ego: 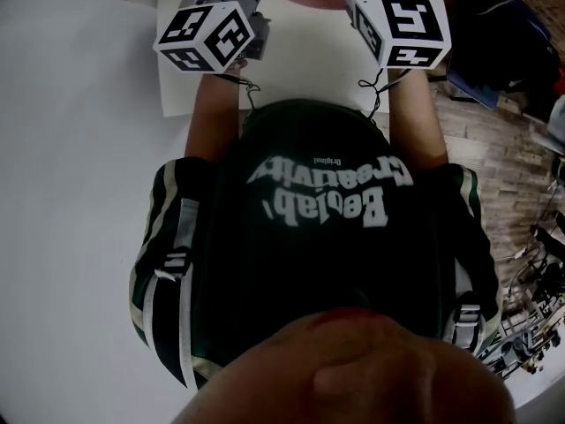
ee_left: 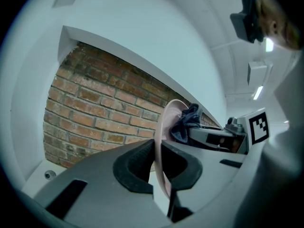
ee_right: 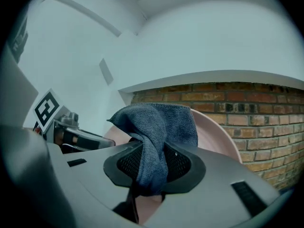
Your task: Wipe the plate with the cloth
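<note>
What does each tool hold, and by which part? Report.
Left tool grips the pink plate by its rim; right tool pinches the blue cloth at a bunched fold.

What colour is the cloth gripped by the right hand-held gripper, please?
Dark blue-grey. The cloth shows best in the right gripper view.

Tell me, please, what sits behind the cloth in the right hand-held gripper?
The pink plate stands behind the cloth, with a brick wall beyond. The cloth hides the plate's middle.
</note>
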`<action>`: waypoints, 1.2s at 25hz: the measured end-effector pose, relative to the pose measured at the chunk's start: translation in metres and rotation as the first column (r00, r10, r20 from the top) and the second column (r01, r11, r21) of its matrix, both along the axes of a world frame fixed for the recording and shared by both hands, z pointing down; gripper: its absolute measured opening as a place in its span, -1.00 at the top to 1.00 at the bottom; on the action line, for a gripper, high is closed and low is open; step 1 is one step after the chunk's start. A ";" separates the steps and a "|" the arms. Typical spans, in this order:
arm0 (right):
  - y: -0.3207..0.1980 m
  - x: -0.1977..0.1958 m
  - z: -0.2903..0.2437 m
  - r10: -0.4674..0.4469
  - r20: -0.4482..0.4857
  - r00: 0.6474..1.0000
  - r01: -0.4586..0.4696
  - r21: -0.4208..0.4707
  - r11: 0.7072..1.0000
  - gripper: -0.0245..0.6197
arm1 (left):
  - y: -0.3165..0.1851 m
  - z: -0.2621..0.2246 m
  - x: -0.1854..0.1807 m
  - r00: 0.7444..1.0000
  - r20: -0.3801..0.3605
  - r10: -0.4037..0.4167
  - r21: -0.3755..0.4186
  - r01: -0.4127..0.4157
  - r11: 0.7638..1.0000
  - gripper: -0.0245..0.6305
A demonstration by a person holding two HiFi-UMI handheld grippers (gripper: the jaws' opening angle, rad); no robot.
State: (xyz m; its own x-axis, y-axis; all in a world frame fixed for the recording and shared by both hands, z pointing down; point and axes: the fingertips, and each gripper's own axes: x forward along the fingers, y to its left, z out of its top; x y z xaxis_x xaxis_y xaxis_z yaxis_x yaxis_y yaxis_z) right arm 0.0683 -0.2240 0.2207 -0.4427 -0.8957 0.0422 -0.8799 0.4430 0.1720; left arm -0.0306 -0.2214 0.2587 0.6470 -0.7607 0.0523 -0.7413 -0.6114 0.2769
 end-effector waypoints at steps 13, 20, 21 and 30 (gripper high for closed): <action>0.003 0.041 0.045 0.076 0.006 0.997 -0.075 -0.118 0.990 0.61 | -0.008 -0.003 -0.031 0.996 -0.010 -0.084 0.007 0.084 0.996 0.87; 0.017 0.023 0.081 0.002 -0.020 1.000 -0.006 -0.219 0.976 0.61 | -0.010 0.001 -0.037 0.994 -0.018 -0.104 0.010 0.104 0.995 0.87; 0.019 0.020 0.085 -0.014 -0.019 1.000 0.009 -0.237 0.972 0.61 | -0.010 0.001 -0.036 0.995 -0.017 -0.103 0.009 0.103 0.995 0.87; 0.034 -0.017 0.104 -0.169 0.018 0.985 0.165 -0.347 0.923 0.61 | -0.008 0.004 -0.024 0.997 -0.018 -0.080 -0.002 0.080 0.997 0.87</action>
State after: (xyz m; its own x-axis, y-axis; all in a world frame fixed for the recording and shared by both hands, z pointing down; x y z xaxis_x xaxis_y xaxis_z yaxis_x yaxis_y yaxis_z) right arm 0.0511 -0.1900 0.3245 -0.5822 -0.7376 0.3421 -0.7868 0.6171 -0.0084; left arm -0.0549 -0.2296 0.2625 0.5853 -0.8097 0.0422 -0.7825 -0.5504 0.2910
